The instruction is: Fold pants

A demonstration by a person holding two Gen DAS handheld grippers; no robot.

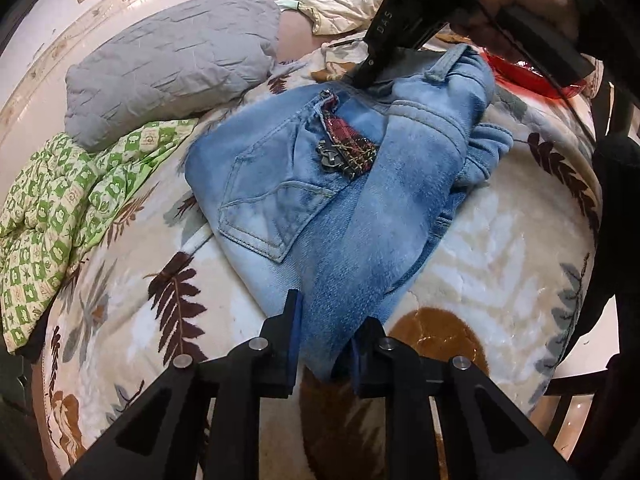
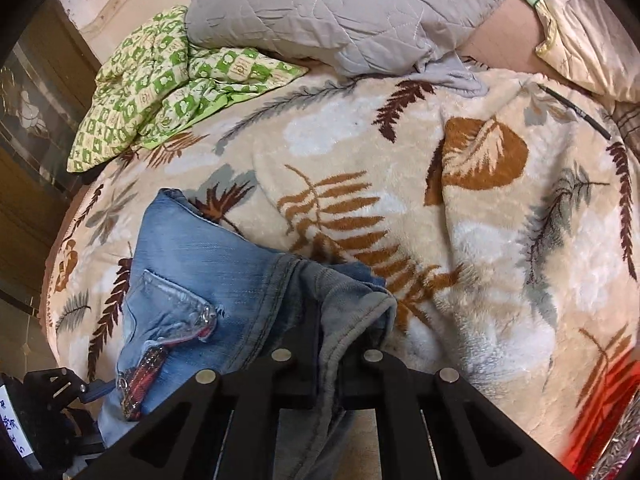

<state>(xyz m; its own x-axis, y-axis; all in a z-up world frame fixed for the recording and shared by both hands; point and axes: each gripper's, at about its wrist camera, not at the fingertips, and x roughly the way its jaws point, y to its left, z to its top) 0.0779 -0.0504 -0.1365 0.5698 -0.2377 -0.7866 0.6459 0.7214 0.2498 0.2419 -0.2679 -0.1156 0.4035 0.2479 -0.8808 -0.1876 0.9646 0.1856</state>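
Observation:
Light blue jeans (image 1: 320, 184) lie bunched on a leaf-patterned blanket (image 1: 500, 264), back pocket up, with a red plaid patch and metal charm (image 1: 344, 148). My left gripper (image 1: 326, 344) is shut on a fold of the jeans near the leg end. My right gripper (image 2: 332, 344) is shut on the waistband edge of the jeans (image 2: 224, 272), and it shows in the left wrist view (image 1: 372, 68) at the far end of the jeans. The left gripper shows at the bottom left of the right wrist view (image 2: 60, 396).
A grey quilted pillow (image 1: 172, 64) and a green checked quilt (image 1: 60, 216) lie at the left. A cream pillow (image 1: 340, 0) is at the back. A red object (image 1: 532, 76) sits at the right. The blanket (image 2: 460, 200) spreads right of the jeans.

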